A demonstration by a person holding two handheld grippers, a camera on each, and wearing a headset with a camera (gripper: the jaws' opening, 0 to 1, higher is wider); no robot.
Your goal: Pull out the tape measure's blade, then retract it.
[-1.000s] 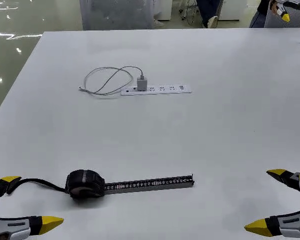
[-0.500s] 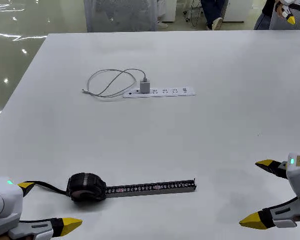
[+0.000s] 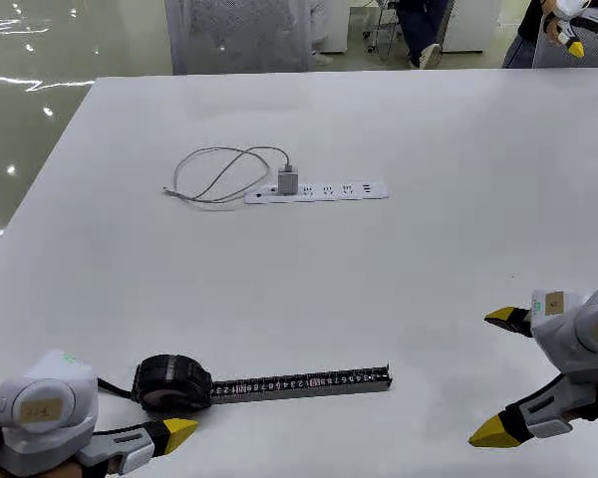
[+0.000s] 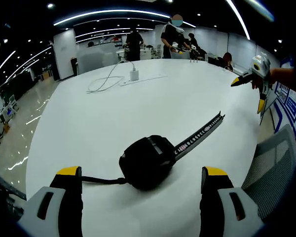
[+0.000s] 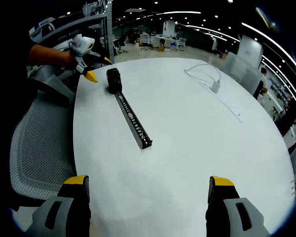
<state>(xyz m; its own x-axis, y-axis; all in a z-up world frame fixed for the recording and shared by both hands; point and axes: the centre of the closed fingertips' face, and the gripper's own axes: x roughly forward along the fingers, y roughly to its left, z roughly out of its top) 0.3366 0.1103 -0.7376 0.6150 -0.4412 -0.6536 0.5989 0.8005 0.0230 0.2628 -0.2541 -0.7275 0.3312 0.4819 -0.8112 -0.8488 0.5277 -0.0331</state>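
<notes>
my left gripper (image 4: 141, 173) is wide open and holds nothing. its two jaws stand on each side of the tape measure (image 4: 150, 162) and do not touch it. my right gripper (image 3: 496, 372) is also wide open and empty, and it is well apart from the end of the blade (image 3: 299, 381).

the tape measure lies on the white table (image 3: 379, 269), near the edge on my side. the blade is out and lies flat, pointing toward my right gripper. from this i judge that the pulling is done and the retracting is left.

the first danger is the case. it is round and smooth, so if i close the jaws off centre it can turn or slip out, and it can slide toward the table edge. the second danger is the strap (image 4: 101, 179), which lies beside my left jaw. i could pinch the strap and not the case. the third danger is the blade. if it is released with nobody holding its end, i think it will run back fast, hit the case hard and make the case jump. i cannot see from here where the lock is, so i could press the wrong place.
</notes>
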